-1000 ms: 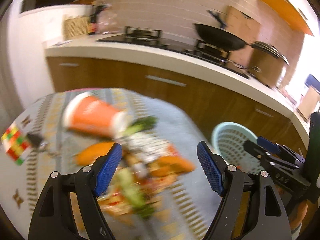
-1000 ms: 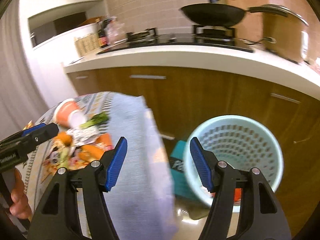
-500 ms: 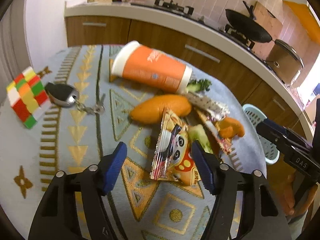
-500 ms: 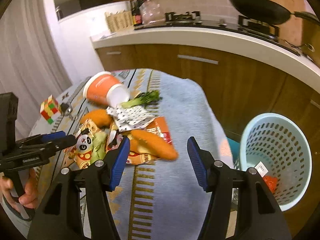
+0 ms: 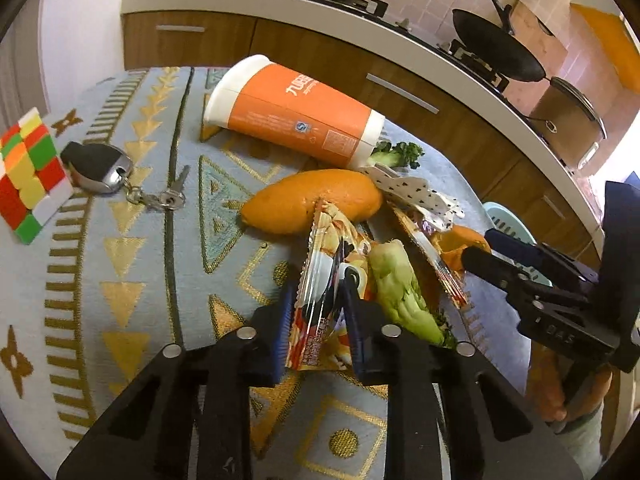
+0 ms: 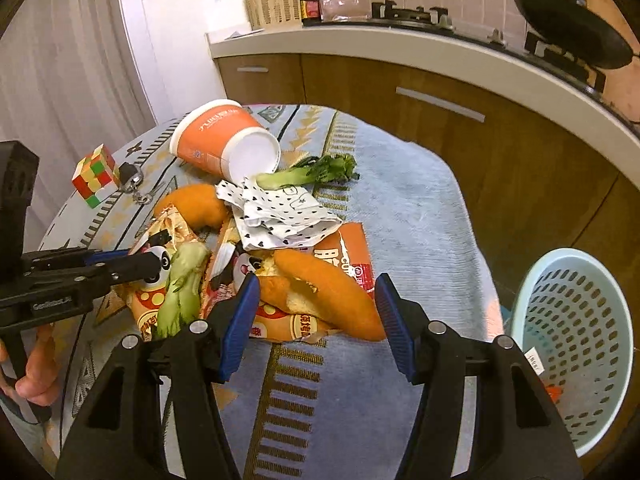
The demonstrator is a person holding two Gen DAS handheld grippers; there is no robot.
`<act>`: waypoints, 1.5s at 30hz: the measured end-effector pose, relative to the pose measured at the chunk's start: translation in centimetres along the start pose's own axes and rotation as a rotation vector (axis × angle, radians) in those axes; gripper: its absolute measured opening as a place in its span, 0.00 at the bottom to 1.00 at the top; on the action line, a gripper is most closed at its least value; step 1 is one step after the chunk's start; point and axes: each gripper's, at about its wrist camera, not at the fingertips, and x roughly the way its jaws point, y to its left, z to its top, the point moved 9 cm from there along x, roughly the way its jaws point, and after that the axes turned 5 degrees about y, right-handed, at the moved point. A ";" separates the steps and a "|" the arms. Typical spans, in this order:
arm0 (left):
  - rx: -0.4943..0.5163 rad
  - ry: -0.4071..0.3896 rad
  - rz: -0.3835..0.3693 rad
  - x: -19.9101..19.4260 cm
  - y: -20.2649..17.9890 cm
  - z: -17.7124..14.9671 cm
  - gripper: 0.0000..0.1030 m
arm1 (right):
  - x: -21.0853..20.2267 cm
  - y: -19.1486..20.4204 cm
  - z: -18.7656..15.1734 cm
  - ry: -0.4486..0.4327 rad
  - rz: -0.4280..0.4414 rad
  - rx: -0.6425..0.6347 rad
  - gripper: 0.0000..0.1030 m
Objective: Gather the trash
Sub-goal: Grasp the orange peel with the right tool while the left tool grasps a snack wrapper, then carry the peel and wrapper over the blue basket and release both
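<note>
A pile of trash lies on the patterned tablecloth (image 5: 120, 280). My left gripper (image 5: 318, 300) has its jaws closing on a panda snack wrapper (image 5: 320, 264), and the blue pads press both sides of it. Beside the wrapper lie a green vegetable stalk (image 5: 400, 292), an orange peel (image 5: 312, 200) and a tipped orange paper cup (image 5: 296, 116). My right gripper (image 6: 314, 308) is open, its fingers straddling an orange peel piece (image 6: 328, 292) that rests on another wrapper (image 6: 352, 256). A spotted napkin (image 6: 280, 216) and a leafy green (image 6: 312, 172) lie behind.
A light blue perforated basket (image 6: 576, 344) stands on the floor right of the table. A colour cube (image 5: 28, 176) and a key fob with keys (image 5: 100, 164) sit at the table's left. Kitchen cabinets (image 6: 440, 92) run close behind.
The left gripper came down onto the pile and its jaws closed on the panda wrapper. The right gripper swung from the basket side to the table and now straddles the orange peel.
</note>
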 end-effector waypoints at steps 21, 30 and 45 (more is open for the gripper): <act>-0.031 -0.152 0.019 -6.7 0.0 1.5 0.07 | 1.0 1.3 0.2 0.003 -0.029 -0.081 0.12; -0.011 -0.270 0.000 -11.3 -1.0 3.0 0.07 | -3.0 2.5 0.7 -0.076 0.018 -0.076 0.08; 0.103 -0.356 -0.044 -14.4 -6.6 5.6 0.07 | -12.5 0.6 3.5 -0.269 -0.004 -0.013 0.08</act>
